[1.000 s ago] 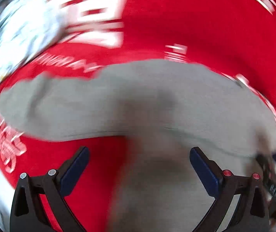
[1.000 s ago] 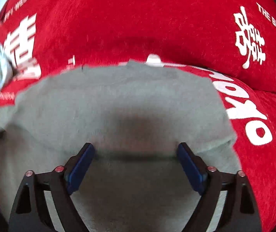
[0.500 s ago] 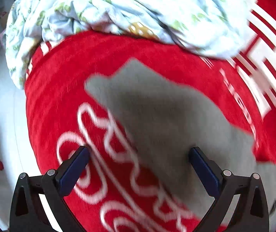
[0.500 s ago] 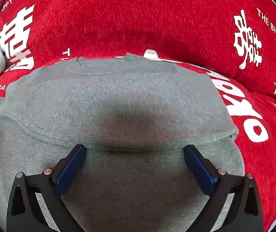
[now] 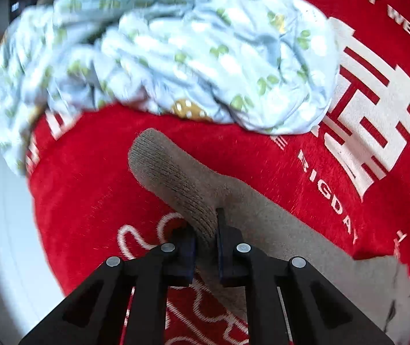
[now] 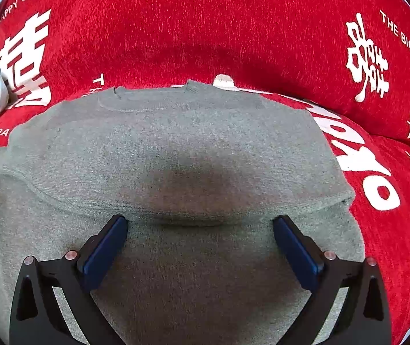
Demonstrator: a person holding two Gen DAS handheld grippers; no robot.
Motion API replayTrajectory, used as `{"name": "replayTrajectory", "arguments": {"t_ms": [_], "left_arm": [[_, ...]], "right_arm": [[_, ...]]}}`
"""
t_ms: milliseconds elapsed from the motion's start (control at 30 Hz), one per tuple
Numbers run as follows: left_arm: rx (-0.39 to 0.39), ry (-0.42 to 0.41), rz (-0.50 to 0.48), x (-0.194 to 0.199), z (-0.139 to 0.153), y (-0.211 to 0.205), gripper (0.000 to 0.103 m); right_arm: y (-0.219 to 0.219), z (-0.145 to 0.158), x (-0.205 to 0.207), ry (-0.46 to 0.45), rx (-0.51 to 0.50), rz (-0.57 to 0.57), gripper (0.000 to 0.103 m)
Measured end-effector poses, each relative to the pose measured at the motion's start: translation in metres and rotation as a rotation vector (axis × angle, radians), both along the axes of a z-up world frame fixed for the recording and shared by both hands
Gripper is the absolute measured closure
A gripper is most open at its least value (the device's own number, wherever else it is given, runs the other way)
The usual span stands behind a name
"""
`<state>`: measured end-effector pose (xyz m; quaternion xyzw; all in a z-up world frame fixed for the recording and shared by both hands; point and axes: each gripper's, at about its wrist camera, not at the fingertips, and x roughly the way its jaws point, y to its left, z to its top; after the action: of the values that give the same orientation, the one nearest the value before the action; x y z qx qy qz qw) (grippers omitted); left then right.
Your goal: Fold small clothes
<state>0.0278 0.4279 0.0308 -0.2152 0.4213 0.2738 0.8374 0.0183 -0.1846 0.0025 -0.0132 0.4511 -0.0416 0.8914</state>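
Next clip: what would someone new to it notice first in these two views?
The bright red blanket with white lettering fills both views. On it lies a grey knit sweater, spread beneath the open right gripper. The left gripper is shut on the sweater's sleeve, with a crumpled pale blue floral cloth heaped behind.

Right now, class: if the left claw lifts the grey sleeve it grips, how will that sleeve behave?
The sleeve is soft knit and puckers between the left claw, so it will probably droop. It joins the sweater, so that will likely drag along. The red plush blanket may cling slightly.
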Motion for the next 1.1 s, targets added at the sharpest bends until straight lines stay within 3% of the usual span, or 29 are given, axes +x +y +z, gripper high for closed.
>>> {"name": "replayTrajectory", "arguments": {"t_ms": [100,133,333,467,667,800,1100], "left_arm": [[0.135,0.041,-0.013,0.003,0.012,-0.013,0.091],[0.146,0.049,-0.012,0.010,0.017,-0.014,0.091],[0.112,0.044,-0.010,0.014,0.032,-0.041,0.091],[0.108,0.023,-0.106,0.016,0.049,-0.082,0.091],[0.028,0.042,-0.289,0.038,0.063,-0.159,0.091],[0.047,0.056,-0.426,0.050,0.069,-0.234,0.091],[0.071,0.104,-0.561,0.062,0.069,-0.346,0.091]], "right_arm": [[-0.001,0.000,0.000,-0.001,0.008,0.000,0.001],[0.000,0.000,0.000,-0.001,0.008,0.000,0.001],[-0.001,-0.001,0.000,-0.002,0.009,0.000,0.001],[0.000,-0.001,0.000,-0.004,0.015,-0.001,0.001],[-0.001,-0.001,0.000,-0.004,0.028,-0.002,0.001],[-0.002,-0.001,0.000,-0.002,0.046,-0.001,0.001],[-0.015,0.008,-0.023,-0.003,0.106,0.011,0.000]]}}
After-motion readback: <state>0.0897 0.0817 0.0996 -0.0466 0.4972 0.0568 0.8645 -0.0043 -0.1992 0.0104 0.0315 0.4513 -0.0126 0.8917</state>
